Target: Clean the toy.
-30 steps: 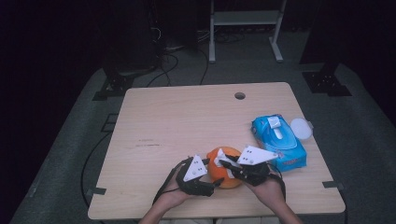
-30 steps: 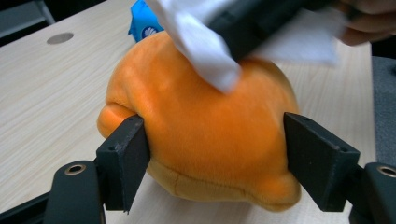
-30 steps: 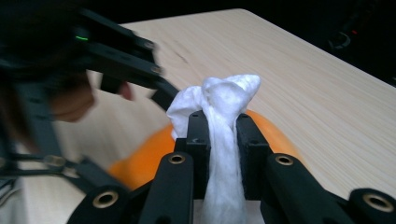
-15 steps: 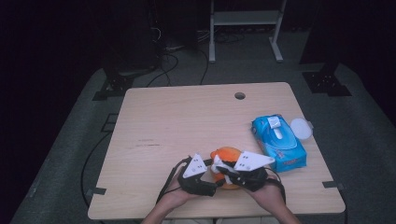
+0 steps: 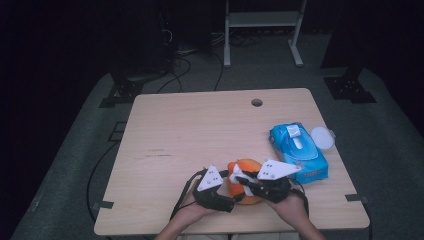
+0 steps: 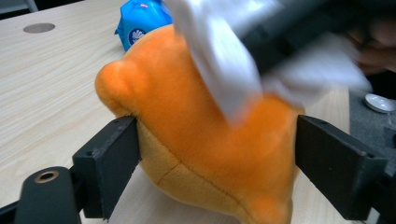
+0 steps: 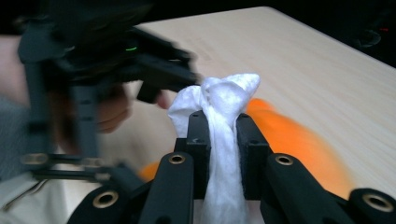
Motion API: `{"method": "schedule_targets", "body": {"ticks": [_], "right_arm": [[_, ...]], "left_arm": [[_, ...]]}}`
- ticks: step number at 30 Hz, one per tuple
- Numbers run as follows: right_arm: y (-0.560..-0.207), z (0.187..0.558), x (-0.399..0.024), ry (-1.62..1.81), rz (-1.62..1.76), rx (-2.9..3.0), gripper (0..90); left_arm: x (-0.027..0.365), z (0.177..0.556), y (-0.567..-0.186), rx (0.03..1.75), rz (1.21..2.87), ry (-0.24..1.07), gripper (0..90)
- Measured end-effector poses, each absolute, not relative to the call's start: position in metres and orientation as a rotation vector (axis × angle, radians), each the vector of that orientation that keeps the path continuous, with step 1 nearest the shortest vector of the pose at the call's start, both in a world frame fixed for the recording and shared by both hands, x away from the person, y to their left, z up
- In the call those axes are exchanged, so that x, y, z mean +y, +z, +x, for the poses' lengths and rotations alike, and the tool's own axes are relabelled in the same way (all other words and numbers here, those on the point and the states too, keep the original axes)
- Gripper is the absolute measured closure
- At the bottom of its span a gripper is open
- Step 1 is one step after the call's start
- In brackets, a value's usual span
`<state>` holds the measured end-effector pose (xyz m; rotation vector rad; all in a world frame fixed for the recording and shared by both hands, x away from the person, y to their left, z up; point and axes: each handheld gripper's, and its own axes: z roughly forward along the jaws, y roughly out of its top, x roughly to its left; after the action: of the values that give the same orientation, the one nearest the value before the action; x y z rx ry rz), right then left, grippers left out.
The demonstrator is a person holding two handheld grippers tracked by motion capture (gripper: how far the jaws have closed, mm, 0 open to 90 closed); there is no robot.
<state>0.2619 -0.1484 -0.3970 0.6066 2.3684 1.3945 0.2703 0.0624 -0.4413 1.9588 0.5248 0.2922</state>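
An orange plush toy (image 5: 243, 170) sits near the table's front edge. My left gripper (image 5: 231, 199) holds it from the left. In the left gripper view the toy (image 6: 187, 140) fills the gap, and both pads (image 6: 114, 158) touch its sides. These jaws have just been opening, with the toy still between them. My right gripper (image 7: 223, 140) is shut on a bunched white tissue (image 7: 219, 100). It holds the tissue (image 6: 219, 60) against the top of the toy (image 7: 299, 140). From above, the right gripper (image 5: 245, 181) reaches in from the right.
A blue tissue pack (image 5: 298, 150) lies to the right of the toy, with a round white lid (image 5: 321, 137) beside it. The wooden table (image 5: 200, 130) has a small hole (image 5: 257, 102) near its far edge. Cables and a white frame (image 5: 262, 20) stand on the floor beyond.
The right gripper with the tissue shifted a little left over the toy and back. Both hands otherwise stay near the front edge.
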Motion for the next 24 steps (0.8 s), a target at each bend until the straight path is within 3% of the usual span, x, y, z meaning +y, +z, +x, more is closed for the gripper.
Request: {"method": "schedule_targets", "body": {"ticks": [4, 8, 14, 17, 20, 24], "right_arm": [[-0.394, 0.262, -0.146, 1.320, 0.597, 2.334, 77.7], [-0.392, 0.270, -0.170, 1.310, 0.726, 2.262, 77.7], [-0.401, 0.273, -0.169, 1.388, 0.723, 2.299, 77.6], [-0.404, 0.270, -0.161, 1.442, 0.658, 2.344, 77.4], [-0.401, 0.270, -0.161, 1.402, 0.666, 2.326, 77.5], [-0.403, 0.278, -0.177, 1.374, 0.758, 2.287, 77.5]], "left_arm": [[0.064, 0.269, -0.441, 0.534, 1.980, 0.312, 28.2], [0.067, 0.271, -0.443, 0.531, 1.985, 0.292, 28.4], [0.069, 0.278, -0.444, 0.595, 1.933, 0.267, 10.8], [0.072, 0.281, -0.448, 0.606, 1.927, 0.244, 9.0], [0.074, 0.281, -0.447, 0.599, 1.945, 0.259, 21.6], [0.077, 0.281, -0.446, 0.592, 1.947, 0.240, 21.9]]}}
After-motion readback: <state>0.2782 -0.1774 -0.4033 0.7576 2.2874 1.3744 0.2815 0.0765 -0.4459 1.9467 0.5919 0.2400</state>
